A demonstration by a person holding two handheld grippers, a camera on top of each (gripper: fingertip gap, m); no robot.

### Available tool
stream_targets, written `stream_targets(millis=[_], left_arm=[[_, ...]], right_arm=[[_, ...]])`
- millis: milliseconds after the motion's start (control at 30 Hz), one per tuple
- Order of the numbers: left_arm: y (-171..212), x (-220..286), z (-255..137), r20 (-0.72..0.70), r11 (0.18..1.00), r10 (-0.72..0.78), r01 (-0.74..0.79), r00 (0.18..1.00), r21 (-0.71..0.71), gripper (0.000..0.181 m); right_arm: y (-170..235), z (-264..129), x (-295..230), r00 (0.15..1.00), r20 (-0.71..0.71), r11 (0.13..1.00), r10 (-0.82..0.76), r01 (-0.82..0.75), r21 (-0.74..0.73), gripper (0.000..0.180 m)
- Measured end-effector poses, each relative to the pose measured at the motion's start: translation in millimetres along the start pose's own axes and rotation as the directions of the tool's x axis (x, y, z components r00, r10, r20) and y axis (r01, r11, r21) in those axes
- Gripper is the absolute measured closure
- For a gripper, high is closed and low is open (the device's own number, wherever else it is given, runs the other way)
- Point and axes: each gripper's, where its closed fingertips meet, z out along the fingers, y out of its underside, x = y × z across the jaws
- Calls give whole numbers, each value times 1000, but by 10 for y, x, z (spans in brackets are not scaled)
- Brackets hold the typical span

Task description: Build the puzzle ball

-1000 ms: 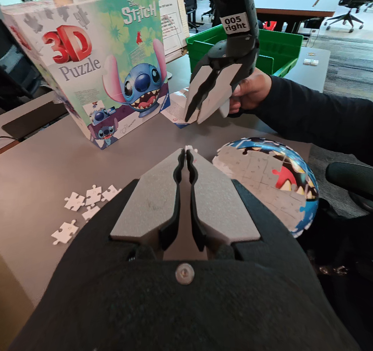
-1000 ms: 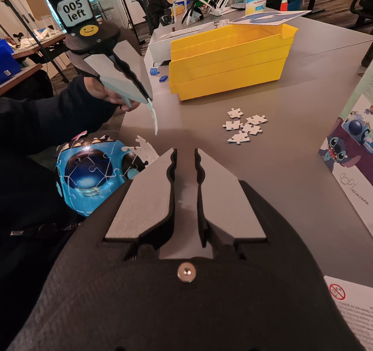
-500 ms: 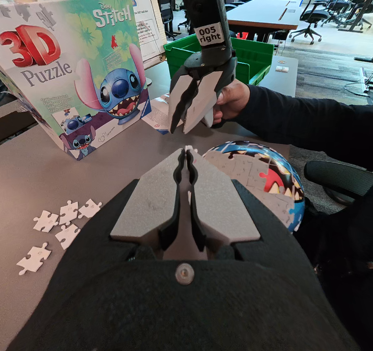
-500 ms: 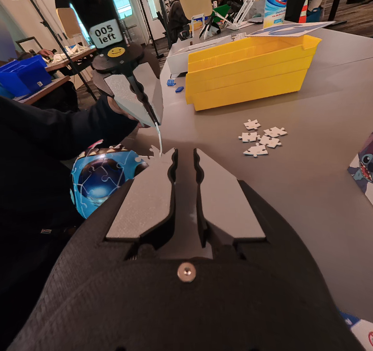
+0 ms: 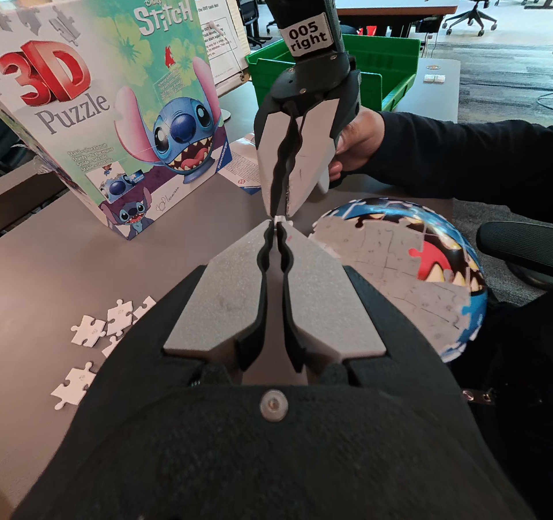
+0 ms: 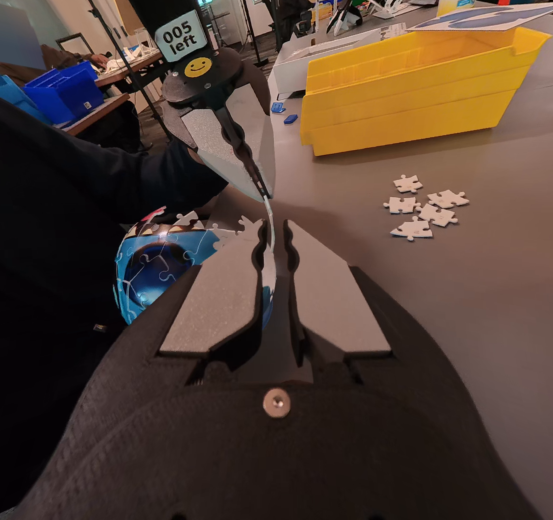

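My left gripper [image 5: 276, 226] is shut on a curved white puzzle piece [image 6: 270, 221]; only the piece's tip [image 5: 280, 219] shows past the fingers in the left wrist view. My right gripper [image 6: 273, 223] is open, with its jaws on either side of the free end of that piece. It points down at the left gripper's tips in the left wrist view [image 5: 279, 213]. The left gripper also shows in the right wrist view [image 6: 264, 195]. The part-built blue puzzle ball [image 5: 413, 269] sits at the table's near edge, its white inside showing; it also shows in the right wrist view [image 6: 152, 263].
Several loose white pieces [image 6: 425, 206] lie on the grey table [image 6: 449, 281]; they also show in the left wrist view [image 5: 89, 330]. The puzzle box [image 5: 119, 101], a leaflet [image 5: 242, 167] and a green bin [image 5: 386, 66] stand behind. A yellow bin [image 6: 419, 92] stands beyond the pieces.
The two grippers have come together above the table's edge. The held piece's free end now lies between the right gripper's open jaws. The ball and loose pieces have not moved.
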Motion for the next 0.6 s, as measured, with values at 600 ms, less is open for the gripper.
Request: stream_targets(millis=[600], left_arm=[[142, -39, -55, 24, 994, -63, 64, 998, -87, 178]], right_arm=[[169, 191, 8, 998, -2, 992, -56, 55, -111, 180]])
